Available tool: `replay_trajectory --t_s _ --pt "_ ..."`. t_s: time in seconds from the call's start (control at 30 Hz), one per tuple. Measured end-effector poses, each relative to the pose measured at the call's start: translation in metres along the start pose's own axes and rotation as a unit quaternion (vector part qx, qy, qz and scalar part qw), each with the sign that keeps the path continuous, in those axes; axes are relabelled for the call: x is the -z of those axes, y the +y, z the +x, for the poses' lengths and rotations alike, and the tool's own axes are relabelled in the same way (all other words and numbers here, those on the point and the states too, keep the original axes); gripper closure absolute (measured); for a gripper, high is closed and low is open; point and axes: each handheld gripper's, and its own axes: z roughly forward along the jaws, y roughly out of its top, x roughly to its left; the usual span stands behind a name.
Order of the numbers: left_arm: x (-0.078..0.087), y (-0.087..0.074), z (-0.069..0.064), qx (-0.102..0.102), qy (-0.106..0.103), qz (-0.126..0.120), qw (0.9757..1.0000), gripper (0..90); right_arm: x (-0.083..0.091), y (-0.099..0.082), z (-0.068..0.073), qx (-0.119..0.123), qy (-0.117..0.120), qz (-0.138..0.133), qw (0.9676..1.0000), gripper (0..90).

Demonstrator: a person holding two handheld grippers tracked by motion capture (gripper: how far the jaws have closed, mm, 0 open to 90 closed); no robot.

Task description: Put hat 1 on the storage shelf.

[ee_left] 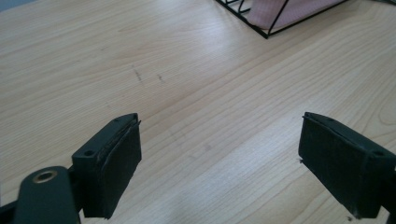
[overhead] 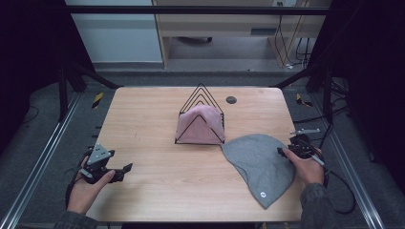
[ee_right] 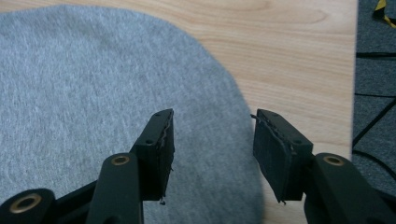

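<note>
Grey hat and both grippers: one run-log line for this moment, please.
left gripper: open, over bare table | right gripper: open, straddling grey hat edge | pink hat: in wire rack

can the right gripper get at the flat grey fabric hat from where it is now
Probably yes. The right gripper is open, jaws straddling the edge of the flat grey fabric hat on the wooden table, with nothing between them.

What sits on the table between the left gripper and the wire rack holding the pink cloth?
Nothing: between the left gripper and the wire rack with the pink cloth, the high view shows bare wooden table.
</note>
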Motion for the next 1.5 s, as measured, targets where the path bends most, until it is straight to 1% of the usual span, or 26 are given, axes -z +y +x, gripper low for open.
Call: replay_trajectory --t_s 0.03,0.1,0.17,0.3,0.47,0.57,0.6,0.63,0.7,0.73,0.77,0.8,0.83,0.9,0.93,1.0,1.1,1.2,1.23,1.27,1.3,1.33,1.37,1.4,1.43,1.5 --pt "0.001 -0.002 0.003 0.008 0.002 -0.001 1.0 12.7 0.0 0.0 0.0 0.001 0.0 0.0 1.0 47.3" --pt "0.001 -0.003 0.005 0.012 0.001 -0.001 0.9999 12.7 0.001 -0.001 0.0 0.001 -0.002 0.001 1.0 47.2" --pt "0.0 -0.003 0.007 0.017 0.0 -0.001 0.9999 12.7 0.002 -0.002 -0.002 -0.006 -0.004 -0.004 1.0 47.3" --pt "0.0 -0.003 0.006 0.013 -0.001 0.002 0.9999 12.7 0.005 -0.008 -0.006 -0.013 -0.007 -0.004 0.9999 47.2" --pt "0.0 -0.003 0.007 0.013 -0.001 0.001 0.9999 12.8 0.005 -0.019 -0.008 -0.024 -0.002 -0.002 0.9997 47.7" --pt "0.001 -0.004 0.008 0.015 -0.006 -0.002 0.9999 12.9 0.006 -0.023 -0.007 -0.021 -0.002 -0.006 0.9998 48.6" --pt "0.001 -0.004 0.008 0.016 -0.007 -0.003 0.9999 13.0 0.006 -0.024 -0.007 -0.015 -0.002 -0.006 0.9999 49.3" --pt "0.001 -0.004 0.009 0.018 -0.006 -0.003 0.9998 13.0 0.006 -0.024 -0.006 -0.01 -0.001 -0.007 0.9999 51.0" --pt "0.001 -0.004 0.009 0.017 -0.006 0.001 0.9998 13.1 0.007 -0.025 -0.005 -0.002 0.0 -0.006 1.0 57.1" --pt "0.001 -0.004 0.009 0.017 -0.006 0.001 0.9998 13.2 0.007 -0.025 -0.005 -0.002 0.0 -0.006 1.0 57.1" --pt "0.0 -0.005 0.009 0.017 -0.005 0.003 0.9998 13.2 0.007 -0.025 -0.005 0.0 0.001 -0.007 1.0 61.1" --pt "-0.001 -0.005 0.009 0.019 -0.007 0.006 0.9998 13.2 0.008 -0.024 -0.004 0.003 0.01 -0.006 0.9999 69.1" --pt "-0.001 -0.005 0.009 0.019 -0.007 0.006 0.9998 13.3 0.008 -0.024 -0.004 0.003 0.01 -0.006 0.9999 69.1" --pt "-0.002 -0.006 0.009 0.02 -0.006 0.008 0.9997 13.3 0.007 -0.023 -0.002 0.012 0.019 -0.005 0.9997 79.4" --pt "-0.002 -0.006 0.009 0.02 -0.005 0.012 0.9997 13.3 0.007 -0.023 -0.002 0.012 0.021 -0.004 0.9997 82.2" --pt "-0.002 -0.007 0.01 0.022 -0.007 0.014 0.9996 13.3 0.007 -0.021 0.0 0.013 0.024 -0.001 0.9996 85.0" --pt "-0.003 -0.007 0.01 0.026 -0.009 0.014 0.9995 13.2 0.009 -0.02 0.001 0.008 0.029 -0.002 0.9995 85.6" --pt "-0.005 -0.007 0.009 0.025 -0.01 0.017 0.9995 13.2 0.017 -0.015 0.004 0.014 0.036 -0.016 0.9991 85.8" --pt "-0.007 -0.008 0.008 0.021 -0.014 0.022 0.9994 13.1 0.028 -0.01 0.01 0.025 0.04 -0.034 0.9983 86.0" --pt "-0.007 -0.008 0.008 0.021 -0.014 0.022 0.9994 13.1 0.028 -0.01 0.01 0.025 0.04 -0.034 0.9983 86.0" --pt "-0.007 -0.008 0.008 0.019 -0.014 0.026 0.9994 13.0 0.042 -0.003 0.021 0.046 0.051 -0.056 0.9961 86.2" --pt "-0.007 -0.008 0.008 0.019 -0.014 0.025 0.9994 13.0 0.042 -0.003 0.021 0.046 0.051 -0.056 0.9961 86.2" --pt "-0.007 -0.008 0.008 0.017 -0.015 0.027 0.9994 12.9 0.058 0.006 0.035 0.073 0.058 -0.077 0.9926 86.3" --pt "-0.007 -0.008 0.008 0.017 -0.015 0.027 0.9994 12.8 0.058 0.006 0.035 0.073 0.058 -0.077 0.9926 86.3" --pt "-0.008 -0.008 0.007 0.015 -0.018 0.028 0.9993 12.8 0.075 0.014 0.05 0.098 0.068 -0.099 0.9879 86.3" --pt "-0.009 -0.008 0.006 0.014 -0.021 0.03 0.9992 12.7 0.092 0.023 0.064 0.119 0.079 -0.122 0.9822 86.3"
